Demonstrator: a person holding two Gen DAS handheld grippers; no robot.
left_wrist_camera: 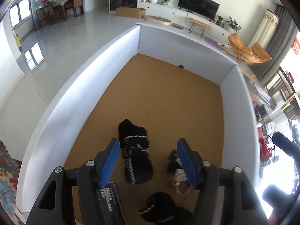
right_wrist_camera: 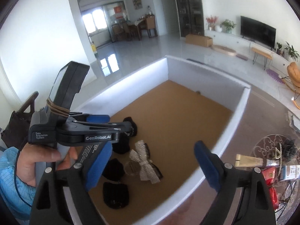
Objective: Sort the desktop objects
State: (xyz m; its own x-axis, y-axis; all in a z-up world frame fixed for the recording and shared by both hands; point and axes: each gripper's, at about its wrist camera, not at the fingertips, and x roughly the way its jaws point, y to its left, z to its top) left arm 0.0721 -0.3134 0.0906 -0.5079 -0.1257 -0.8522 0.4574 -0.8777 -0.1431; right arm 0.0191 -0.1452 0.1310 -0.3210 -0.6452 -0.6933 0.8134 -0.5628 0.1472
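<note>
A white-walled box (left_wrist_camera: 75,97) with a brown floor holds the sorted items. In the left wrist view a black fuzzy hair piece (left_wrist_camera: 136,155) with sparkly trim lies on that floor, below and between the blue pads of my left gripper (left_wrist_camera: 148,146), which stands open and touches nothing. A second black fuzzy piece (left_wrist_camera: 159,204) lies nearer, and a silver bow (left_wrist_camera: 178,170) sits by the right finger. In the right wrist view my right gripper (right_wrist_camera: 152,166) is open above the silver bow (right_wrist_camera: 146,163). A hand holds the left gripper (right_wrist_camera: 101,129) over the box wall (right_wrist_camera: 234,131).
A black carton with white lettering (left_wrist_camera: 108,200) lies in the box under the left finger. Right of the box, a round glass table holds a cream tube (right_wrist_camera: 249,160), red packets (right_wrist_camera: 270,176) and a hair clip. A patterned cloth (left_wrist_camera: 7,178) lies left of the box.
</note>
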